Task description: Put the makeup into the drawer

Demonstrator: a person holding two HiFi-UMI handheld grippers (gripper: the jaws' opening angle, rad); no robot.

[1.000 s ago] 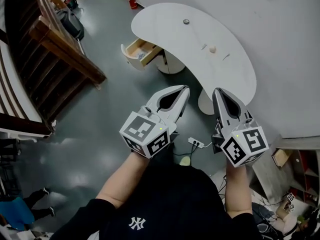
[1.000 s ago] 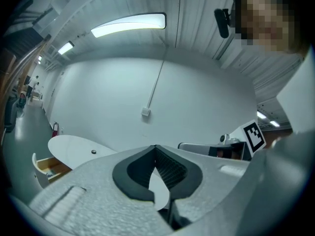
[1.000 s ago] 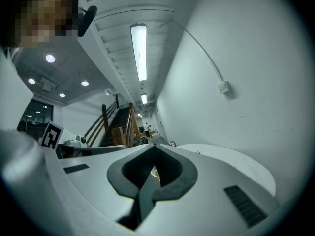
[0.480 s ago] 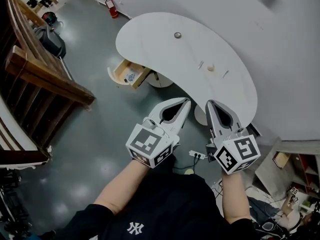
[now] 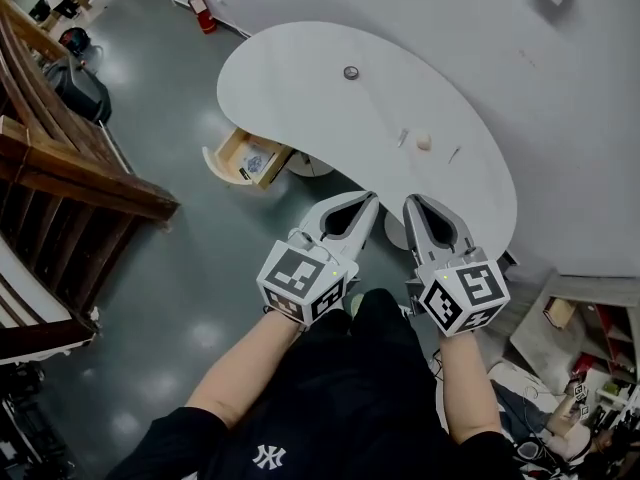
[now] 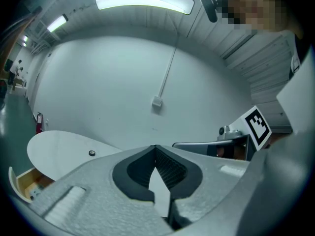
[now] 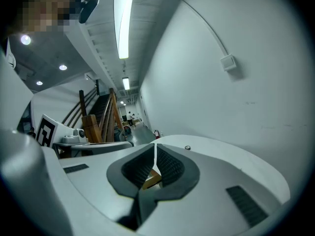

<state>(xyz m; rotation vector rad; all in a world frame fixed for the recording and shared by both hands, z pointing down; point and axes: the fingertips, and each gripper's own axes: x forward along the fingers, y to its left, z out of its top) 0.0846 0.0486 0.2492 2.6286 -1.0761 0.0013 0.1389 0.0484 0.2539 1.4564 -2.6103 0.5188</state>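
Note:
The makeup lies on a white curved table: a small round dark pot, a beige lump and two thin sticks. A wooden drawer stands pulled out under the table's left end, with something small inside. My left gripper and right gripper are side by side just short of the table's near edge, both shut and empty. The pot shows in the left gripper view beyond the left gripper, and the pot also shows past the right gripper.
A wooden stair railing runs along the left. A white wall backs the table. A red fire extinguisher stands far left of the table. Boxes and clutter lie on the floor at the lower right.
The table and drawer have come nearer and shifted left in the head view. Both grippers have moved forward toward the table's edge and closer together, still shut.

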